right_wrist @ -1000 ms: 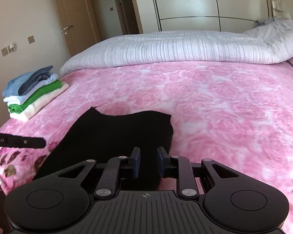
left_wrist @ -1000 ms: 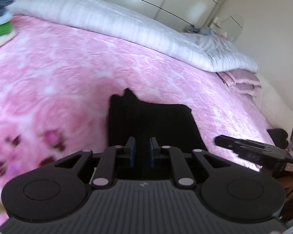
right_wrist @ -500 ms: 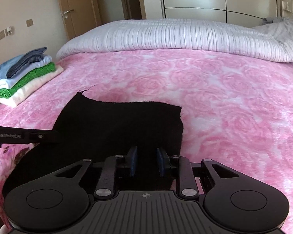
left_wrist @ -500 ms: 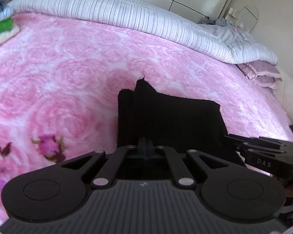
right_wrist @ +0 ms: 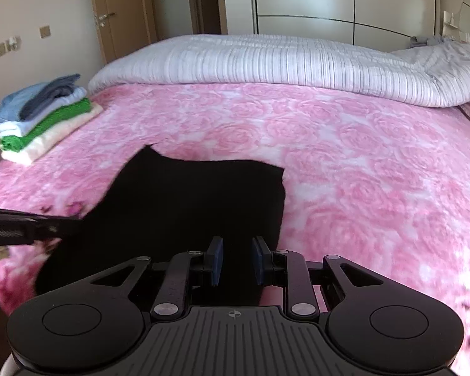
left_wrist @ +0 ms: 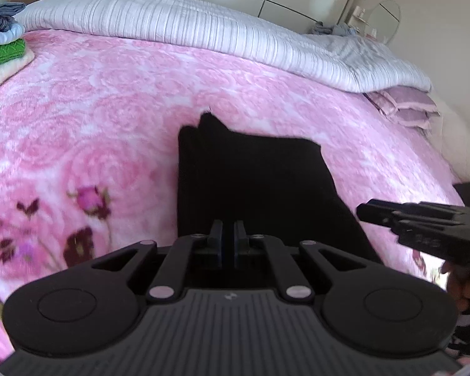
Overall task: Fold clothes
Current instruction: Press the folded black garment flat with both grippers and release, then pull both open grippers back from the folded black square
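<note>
A black garment [left_wrist: 253,181] lies folded flat on the pink rose blanket [left_wrist: 109,109]; it also shows in the right wrist view [right_wrist: 197,206]. My left gripper [left_wrist: 228,241] is over the garment's near edge, its jaws a narrow gap apart, with nothing seen between them. My right gripper [right_wrist: 235,260] is open over the garment's near right edge, the black cloth lying below the gap. Each gripper shows at the side of the other's view: the right one [left_wrist: 423,225] and the left one [right_wrist: 22,225].
A stack of folded clothes [right_wrist: 44,116] sits at the bed's far left corner. A white striped duvet [right_wrist: 282,62] lies rolled along the far side. Folded pink pillowcases [left_wrist: 404,106] lie at the right. Wardrobe doors [right_wrist: 344,3] and a door [right_wrist: 119,18] stand behind.
My left gripper, shut half a second ago, has opened a narrow gap. My right gripper has opened wider. Both have drawn back slightly from the garment.
</note>
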{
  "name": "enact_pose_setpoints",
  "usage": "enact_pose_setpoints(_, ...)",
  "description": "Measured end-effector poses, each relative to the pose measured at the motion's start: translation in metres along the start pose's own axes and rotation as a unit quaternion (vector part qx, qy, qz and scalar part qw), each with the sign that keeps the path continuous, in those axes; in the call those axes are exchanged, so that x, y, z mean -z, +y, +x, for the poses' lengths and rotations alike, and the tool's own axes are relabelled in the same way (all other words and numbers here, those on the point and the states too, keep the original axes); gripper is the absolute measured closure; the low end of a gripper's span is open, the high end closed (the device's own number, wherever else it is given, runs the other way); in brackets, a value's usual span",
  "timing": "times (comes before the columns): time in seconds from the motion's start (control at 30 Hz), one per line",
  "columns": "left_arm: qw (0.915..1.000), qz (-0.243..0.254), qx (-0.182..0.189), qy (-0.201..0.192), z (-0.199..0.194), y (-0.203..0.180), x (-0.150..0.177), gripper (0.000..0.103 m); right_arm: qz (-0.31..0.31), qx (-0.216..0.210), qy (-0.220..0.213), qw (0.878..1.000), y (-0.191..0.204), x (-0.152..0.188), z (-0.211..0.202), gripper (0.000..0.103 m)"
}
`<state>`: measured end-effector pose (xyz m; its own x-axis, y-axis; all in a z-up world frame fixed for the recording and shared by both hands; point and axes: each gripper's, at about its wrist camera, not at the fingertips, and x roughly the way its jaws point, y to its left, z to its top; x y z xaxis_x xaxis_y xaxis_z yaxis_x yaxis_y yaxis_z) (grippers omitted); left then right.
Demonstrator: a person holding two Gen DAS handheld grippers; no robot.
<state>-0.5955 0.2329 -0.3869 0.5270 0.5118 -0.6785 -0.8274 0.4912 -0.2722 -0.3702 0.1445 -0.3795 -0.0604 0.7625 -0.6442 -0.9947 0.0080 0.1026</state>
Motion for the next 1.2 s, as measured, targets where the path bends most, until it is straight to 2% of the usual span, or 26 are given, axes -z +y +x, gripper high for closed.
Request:
enact_pose_setpoints(0.07, 0.9999, 0.004, -0.008, 0.005, 0.002, -0.002, 0.01, 0.1, -0.001, -0.012, -0.006, 1.0, 0.006, 0.01, -0.015, 0.079)
enact_pose_setpoints(0.17, 0.9993, 0.022, -0.032, 0.001, 0.006, -0.011, 0.021, 0.101, -0.011, -0.006, 0.014, 1.0, 0.017, 0.03, -0.019, 0.079)
enact_pose_setpoints(0.27, 0.9977, 0.041, -0.055, -0.004, 0.012, -0.02, 0.027, 0.103, -0.027, 0.022, 0.006, 0.999, 0.028, 0.046, -0.008, 0.079)
enact_pose_setpoints(0.37, 0.9966, 0.038, -0.073, -0.005, 0.009, -0.026, 0.028, 0.103, -0.034, 0.039, 0.002, 0.999, 0.035, 0.047, 0.0, 0.075)
enact_pose_setpoints(0.47, 0.9956, 0.031, -0.088, -0.004, -0.004, -0.033, 0.031, 0.103, -0.024, 0.033, 0.003, 0.999, 0.032, 0.045, -0.003, 0.073)
enact_pose_setpoints(0.5, 0.995, 0.031, -0.095, -0.004, -0.012, -0.038, 0.035, 0.103, -0.01, 0.03, 0.007, 0.999, 0.029, 0.045, -0.009, 0.069)
enact_pose_setpoints(0.57, 0.9938, 0.028, -0.107, -0.009, -0.028, -0.047, 0.046, 0.088, 0.02, 0.023, 0.015, 0.999, 0.021, 0.046, -0.02, 0.058)
enact_pose_setpoints(0.63, 0.993, 0.021, -0.115, -0.014, -0.041, -0.056, 0.059, 0.079, 0.055, 0.024, 0.028, 0.998, 0.017, 0.051, -0.036, 0.05)
enact_pose_setpoints(0.73, 0.9924, 0.015, -0.122, 0.002, -0.05, -0.068, 0.078, 0.076, 0.082, 0.032, 0.035, 0.995, 0.017, 0.064, -0.06, 0.042)
enact_pose_setpoints(0.97, 0.9885, 0.044, -0.142, 0.03, -0.057, -0.097, 0.109, 0.075, 0.071, 0.052, 0.063, 0.994, 0.032, 0.097, -0.083, 0.041)
enact_pose_setpoints(1.2, 0.9853, 0.06, -0.158, 0.024, -0.074, -0.108, 0.125, 0.072, 0.058, 0.073, 0.067, 0.993, 0.044, 0.114, -0.102, 0.041)
